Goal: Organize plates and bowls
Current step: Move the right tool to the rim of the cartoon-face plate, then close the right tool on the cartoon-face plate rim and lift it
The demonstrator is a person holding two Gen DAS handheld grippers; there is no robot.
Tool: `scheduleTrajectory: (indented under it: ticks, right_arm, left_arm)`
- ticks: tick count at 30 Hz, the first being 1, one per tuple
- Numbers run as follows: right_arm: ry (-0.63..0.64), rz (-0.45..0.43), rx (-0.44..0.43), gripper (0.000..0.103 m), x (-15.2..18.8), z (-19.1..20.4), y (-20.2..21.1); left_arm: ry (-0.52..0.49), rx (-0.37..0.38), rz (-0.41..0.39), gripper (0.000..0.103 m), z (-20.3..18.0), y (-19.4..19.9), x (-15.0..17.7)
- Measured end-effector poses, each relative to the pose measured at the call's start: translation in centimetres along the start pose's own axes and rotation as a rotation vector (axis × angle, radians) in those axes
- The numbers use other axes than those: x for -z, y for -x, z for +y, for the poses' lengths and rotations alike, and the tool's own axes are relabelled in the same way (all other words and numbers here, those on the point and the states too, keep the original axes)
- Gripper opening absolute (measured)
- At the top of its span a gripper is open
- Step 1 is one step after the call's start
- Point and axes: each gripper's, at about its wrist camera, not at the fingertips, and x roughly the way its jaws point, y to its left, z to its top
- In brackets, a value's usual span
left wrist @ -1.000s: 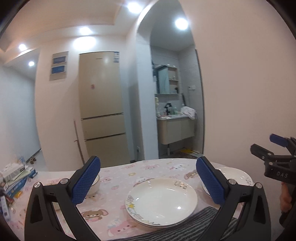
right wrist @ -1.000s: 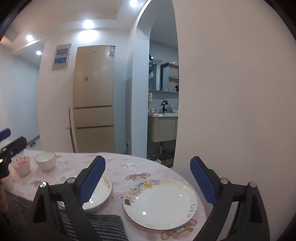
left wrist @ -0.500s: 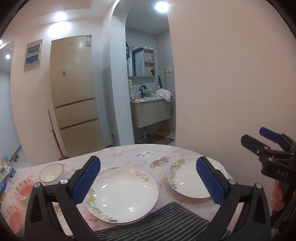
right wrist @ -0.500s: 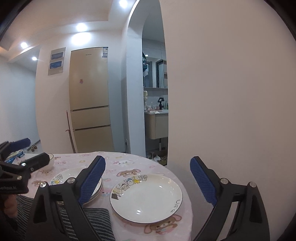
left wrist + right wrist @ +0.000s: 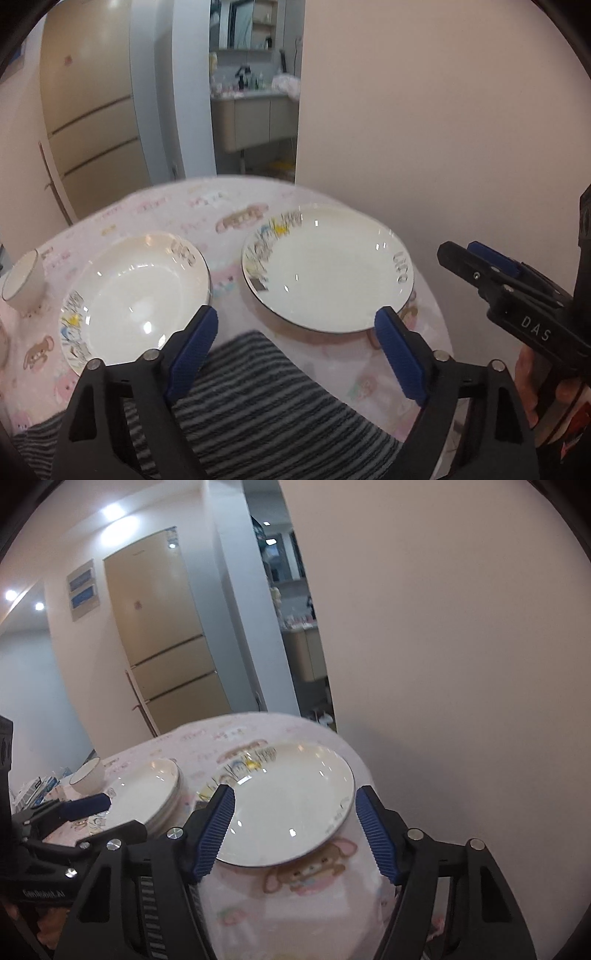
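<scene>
Plates are not yet fully gathered: a single plate [image 5: 291, 808] lies alone at the counter's [image 5: 317, 886] right edge, beside a stack of plates [image 5: 144, 797], with a bowl [image 5: 88, 775] further left. Right gripper [image 5: 293, 834] and left gripper [image 5: 295, 354] both hover, fingers apart, holding nothing

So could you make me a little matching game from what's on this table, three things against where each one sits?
Things:
1. flat plate
2. deep plate
3. small bowl

Places:
A. far left of the table
B. on the right, nearest the wall
C. in the middle, between the other two

Pairs: 1-B, 2-C, 3-A
</scene>
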Motion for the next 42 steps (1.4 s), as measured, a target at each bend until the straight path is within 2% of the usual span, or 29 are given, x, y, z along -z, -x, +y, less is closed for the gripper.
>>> scheduleTrajectory:
  ticks: [2, 3, 5, 7, 11, 14, 20, 22, 24, 27, 32, 34, 36, 40, 41, 42]
  right_arm:
    - [-0.072, 0.067, -0.023, 0.052, 0.6, -1.3, -1.5]
    - [-0.118, 0.094, -0.049, 0.052, 1.0, -2.1, -2.3]
    - [-0.168, 0.132, -0.069, 0.052, 1.7, -3.0, -3.7]
    - [-0.196, 0.141, -0.067, 0.052, 2.2, -3.5, -4.4]
    - [-0.283, 0.181, -0.105, 0.052, 2.4, -4.6, -6.0]
    - [-0.327, 0.216, -0.124, 0.041, 2.8, -5.0, -7.1]
    - [-0.387, 0.248, -0.164, 0.041, 3.3, -4.8, -8.7]
    - [-0.401, 0.243, -0.163, 0.041, 3.2, -4.6, -8.8]
    - [-0.411, 0.244, -0.164, 0.04, 3.0, -4.6, -8.9]
    - [-0.417, 0.253, -0.162, 0.032, 3.0, -4.5, -9.3]
    - [-0.444, 0.248, -0.161, 0.03, 3.1, -4.5, -9.3]
    - [-0.459, 0.25, -0.163, 0.03, 3.1, -4.6, -9.3]
    - [-0.488, 0.255, -0.169, 0.03, 3.1, -4.9, -9.3]
    - [-0.508, 0.256, -0.172, 0.03, 3.1, -5.0, -9.5]
    - [-0.5, 0.255, -0.165, 0.029, 3.2, -4.9, -9.5]
    - [-0.489, 0.253, -0.148, 0.023, 3.2, -4.8, -9.4]
  left_arm:
    - [0.039, -0.057, 0.096, 0.08, -0.2, -1.8, 0.2]
    - [0.069, -0.043, 0.116, 0.079, -0.1, -2.5, 0.3]
    - [0.119, -0.01, 0.154, 0.079, 0.0, -3.6, 0.7]
    - [0.157, -0.013, 0.178, 0.073, 0.2, -4.5, 0.9]
    - [0.196, -0.019, 0.212, 0.068, -0.3, -6.3, 0.7]
    - [0.228, -0.028, 0.219, 0.061, -0.3, -7.2, 0.5]
    - [0.338, -0.005, 0.231, 0.049, 1.0, -8.3, 0.6]
    - [0.392, -0.001, 0.218, 0.041, 1.8, -8.1, 0.7]
    - [0.425, 0.008, 0.204, 0.038, 2.4, -7.5, 0.8]
    - [0.451, 0.022, 0.209, 0.038, 2.8, -6.8, 0.7]
    - [0.538, 0.076, 0.251, 0.038, 3.5, -8.0, 0.5]
    - [0.549, 0.077, 0.257, 0.036, 3.4, -8.5, 0.4]
    - [0.53, 0.075, 0.264, 0.029, 2.9, -8.9, 0.2]
    - [0.527, 0.052, 0.263, 0.027, 2.4, -9.3, 0.2]
    - [0.531, 0.05, 0.254, 0.025, 2.4, -9.4, 0.2]
    - [0.54, 0.055, 0.254, 0.02, 2.5, -9.5, 0.3]
